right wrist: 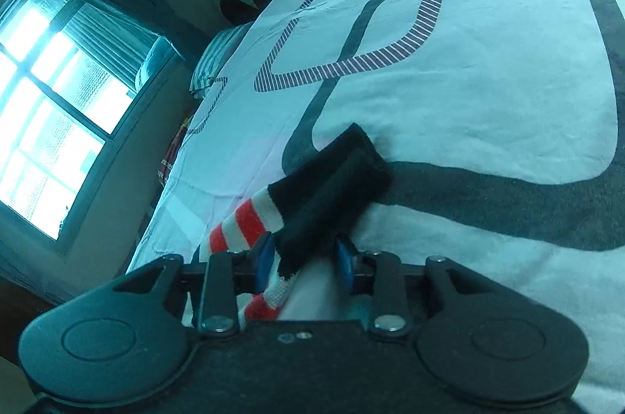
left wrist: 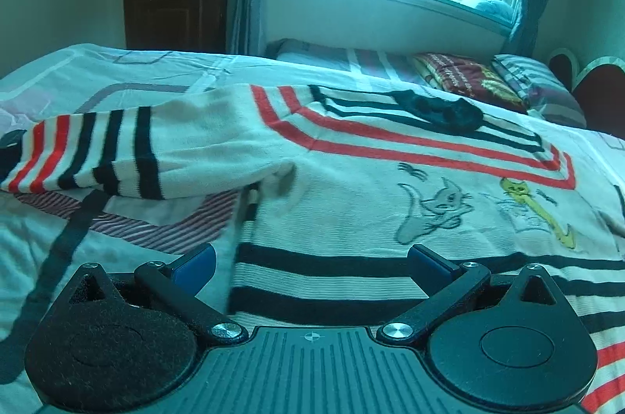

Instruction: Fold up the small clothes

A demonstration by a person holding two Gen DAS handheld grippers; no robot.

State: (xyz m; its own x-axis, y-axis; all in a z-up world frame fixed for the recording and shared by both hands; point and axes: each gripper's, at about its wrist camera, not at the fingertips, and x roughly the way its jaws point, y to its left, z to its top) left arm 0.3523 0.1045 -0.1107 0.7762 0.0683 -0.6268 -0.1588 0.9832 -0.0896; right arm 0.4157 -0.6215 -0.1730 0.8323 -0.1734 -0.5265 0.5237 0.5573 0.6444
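A small striped sweater (left wrist: pixel 351 179) (cream knit, red and black bands, cartoon cats on the chest) lies spread on a bed (left wrist: pixel 78 250) ahead of the left gripper (left wrist: pixel 312 263), whose jaws stand wide apart over the hem, holding nothing. One sleeve (left wrist: pixel 117 156) lies out to the left beyond them. The right gripper (right wrist: pixel 304 259) has its jaws clamped on a black sleeve cuff (right wrist: pixel 332 187), which juts forward over the bedcover.
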